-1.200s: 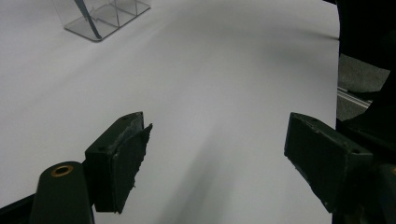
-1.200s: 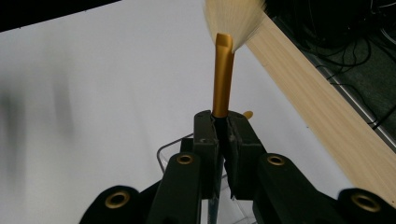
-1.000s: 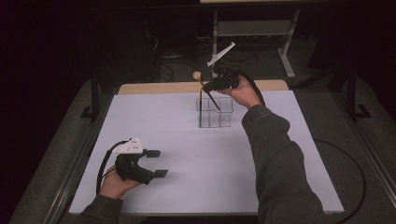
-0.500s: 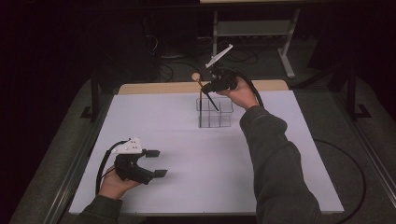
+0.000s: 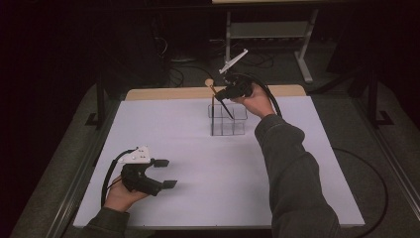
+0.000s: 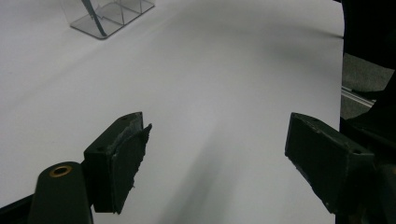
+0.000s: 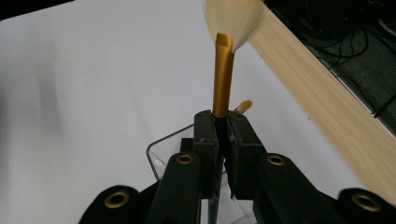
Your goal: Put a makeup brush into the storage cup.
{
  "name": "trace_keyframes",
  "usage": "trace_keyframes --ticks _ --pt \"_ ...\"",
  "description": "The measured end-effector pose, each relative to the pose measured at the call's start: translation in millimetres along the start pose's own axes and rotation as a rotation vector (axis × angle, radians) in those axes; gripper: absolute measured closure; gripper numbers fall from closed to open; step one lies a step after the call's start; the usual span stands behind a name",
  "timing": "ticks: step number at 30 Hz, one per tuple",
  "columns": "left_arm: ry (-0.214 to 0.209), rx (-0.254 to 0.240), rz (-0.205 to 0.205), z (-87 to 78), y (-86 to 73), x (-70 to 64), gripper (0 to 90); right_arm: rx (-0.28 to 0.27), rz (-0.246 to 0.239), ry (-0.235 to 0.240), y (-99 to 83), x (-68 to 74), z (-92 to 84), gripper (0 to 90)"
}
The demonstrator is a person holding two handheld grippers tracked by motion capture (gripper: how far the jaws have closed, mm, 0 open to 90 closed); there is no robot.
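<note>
Your right gripper (image 7: 223, 126) clamps gold brush (image 7: 223, 79) over clear organizer (image 5: 227, 119), upper centre; your left gripper (image 5: 165, 173) gapes empty, lower left

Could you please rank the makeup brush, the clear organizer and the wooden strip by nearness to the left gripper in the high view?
From the left gripper:
1. Clear organizer, mid-table, up and right.
2. Makeup brush, rising from the organizer, clamped in the right gripper.
3. Wooden strip, along the far table edge.
</note>
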State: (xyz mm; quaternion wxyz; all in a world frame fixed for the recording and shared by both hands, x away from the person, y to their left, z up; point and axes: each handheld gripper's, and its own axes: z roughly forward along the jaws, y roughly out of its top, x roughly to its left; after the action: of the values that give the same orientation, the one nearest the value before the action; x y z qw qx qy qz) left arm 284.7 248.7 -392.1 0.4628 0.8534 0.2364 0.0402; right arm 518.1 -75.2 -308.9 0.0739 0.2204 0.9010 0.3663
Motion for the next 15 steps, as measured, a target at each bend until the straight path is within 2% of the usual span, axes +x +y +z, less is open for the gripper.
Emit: trace_keyframes --ticks 2,5,10,12,15 --pt "0.000 0.001 -0.005 -0.2 -0.2 0.0 19.7 0.001 0.018 0.004 -1.0 0.9 -0.6 82.9" --pt "0.000 0.003 -0.003 -0.2 -0.2 0.1 19.7 -0.004 0.003 0.001 -3.0 0.1 0.1 82.8" --pt "-0.001 0.007 -0.001 0.5 -0.2 -0.3 19.7 -0.006 0.009 0.004 -7.3 0.5 0.9 82.8" --pt "-0.001 0.007 0.000 0.9 -0.4 -0.3 19.7 -0.003 0.031 0.010 -8.0 1.9 0.4 82.8" --pt "0.000 0.009 0.001 0.7 -0.3 -0.1 19.7 -0.005 0.011 0.007 -9.2 1.2 0.9 82.8"
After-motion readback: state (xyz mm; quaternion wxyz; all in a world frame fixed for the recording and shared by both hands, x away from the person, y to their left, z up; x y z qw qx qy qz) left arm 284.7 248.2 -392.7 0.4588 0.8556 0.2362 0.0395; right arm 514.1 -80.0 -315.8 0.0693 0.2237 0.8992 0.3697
